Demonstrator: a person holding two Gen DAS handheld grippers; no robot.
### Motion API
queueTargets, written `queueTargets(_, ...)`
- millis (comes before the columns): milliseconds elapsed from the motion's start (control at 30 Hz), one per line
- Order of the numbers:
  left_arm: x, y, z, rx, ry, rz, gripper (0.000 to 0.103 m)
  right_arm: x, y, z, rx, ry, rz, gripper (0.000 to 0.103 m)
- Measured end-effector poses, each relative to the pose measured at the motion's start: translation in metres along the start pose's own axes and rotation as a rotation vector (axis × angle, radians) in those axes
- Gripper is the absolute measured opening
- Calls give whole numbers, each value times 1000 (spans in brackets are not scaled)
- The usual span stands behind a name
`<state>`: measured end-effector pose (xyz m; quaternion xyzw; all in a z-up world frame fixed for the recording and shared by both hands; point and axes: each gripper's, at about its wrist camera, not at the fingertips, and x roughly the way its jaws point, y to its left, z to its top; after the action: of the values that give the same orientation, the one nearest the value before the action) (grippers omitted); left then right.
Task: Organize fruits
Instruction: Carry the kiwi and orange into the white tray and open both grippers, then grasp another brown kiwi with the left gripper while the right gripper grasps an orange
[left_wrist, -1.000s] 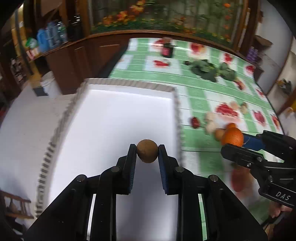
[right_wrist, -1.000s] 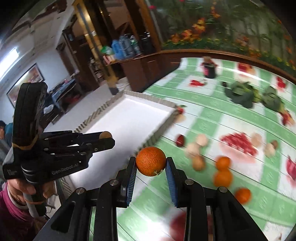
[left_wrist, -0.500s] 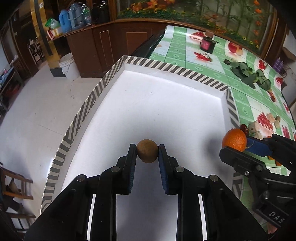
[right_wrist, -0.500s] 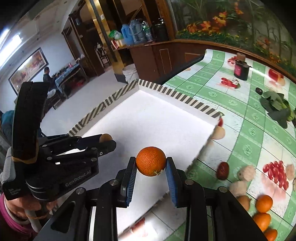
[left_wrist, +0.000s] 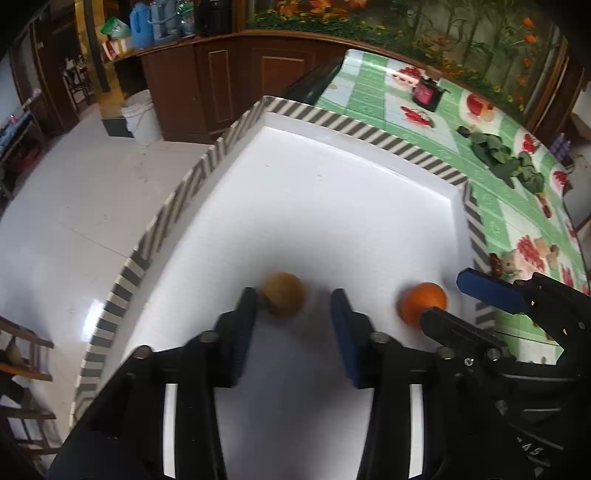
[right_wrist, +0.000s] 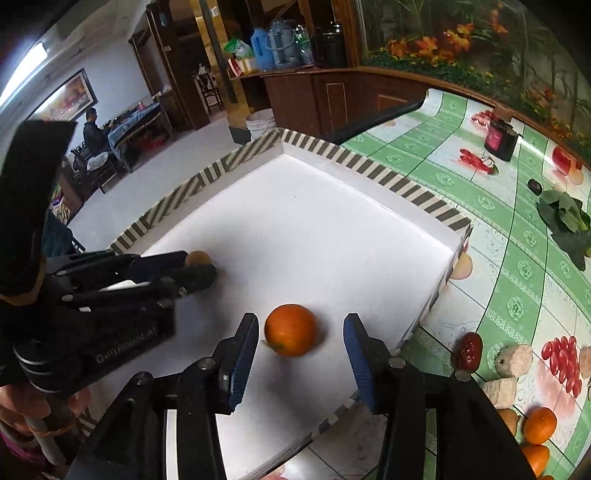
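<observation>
A white box (left_wrist: 332, 192) with a striped rim stands on the table; it also shows in the right wrist view (right_wrist: 314, 221). My left gripper (left_wrist: 293, 317) is open over the box, and a brown kiwi (left_wrist: 283, 298) lies between its fingers, close to the left one. My right gripper (right_wrist: 299, 345) is open, and an orange (right_wrist: 291, 329) lies on the box floor between its fingers. The orange (left_wrist: 423, 304) and the right gripper (left_wrist: 461, 299) show at the right of the left wrist view. The kiwi (right_wrist: 197, 258) and the left gripper (right_wrist: 192, 267) show at the left of the right wrist view.
More fruit lies on the green checked tablecloth (right_wrist: 517, 258) right of the box: a red date (right_wrist: 469, 350), several oranges (right_wrist: 539, 424) and pale pieces (right_wrist: 513, 360). Leafy greens (right_wrist: 565, 218) and a dark jar (right_wrist: 500, 142) sit farther back. The white floor (left_wrist: 74, 206) lies left of the box.
Both grippers have moved down into the box and opened. The kiwi and the orange have dropped from the fingers onto the box floor.
</observation>
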<state>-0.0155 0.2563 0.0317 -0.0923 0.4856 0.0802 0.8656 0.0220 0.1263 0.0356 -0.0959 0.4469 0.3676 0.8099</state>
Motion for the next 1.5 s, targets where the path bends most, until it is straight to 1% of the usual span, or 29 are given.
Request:
queueTargets(200,-14,-11,-4,19,-46,-14,45,-29,-10,-8,75,-65,49,46)
queueTargets(400,-27,-31,-10,53,-77,-25,45,-54,-17,-25,89,-104,28,46)
queueTargets(533,-35,-47,-15,76,-86,-55,45,-73,-31,-42,127,-127,13,46)
queueTargets(733,-49,-85,-28,145,-92,-125,45,-107,-62,-77,182,-150,-63,46)
queueTargets(900,-49,-117,-36,189,-72,-179,45,-132,-99,-119,256,-135,-147,46)
queueTargets(1000,-45,-137,-40,220,-56,-197,45,-143,-119,-137,302,-134,-178,46)
queueTargets(1100,-40,-155,-44,243,-36,-214,45,-147,-137,-151,342,-121,-208,47)
queueTargets(1167,-35,-165,-45,251,-21,-224,45,-143,-144,-152,354,-111,-207,47)
queueTargets(1233,-32,-169,-45,253,-12,-228,45,-139,-147,-150,340,-106,-207,47)
queueTargets(1300,-28,-177,-45,259,-2,-234,45,-136,-147,-149,327,-102,-228,47)
queueTargets(1433,-20,-187,-44,269,15,-230,45,-120,-152,-148,319,-72,-236,47)
queueTargets(1500,-14,-193,-42,274,24,-225,45,-113,-156,-148,307,-55,-260,47)
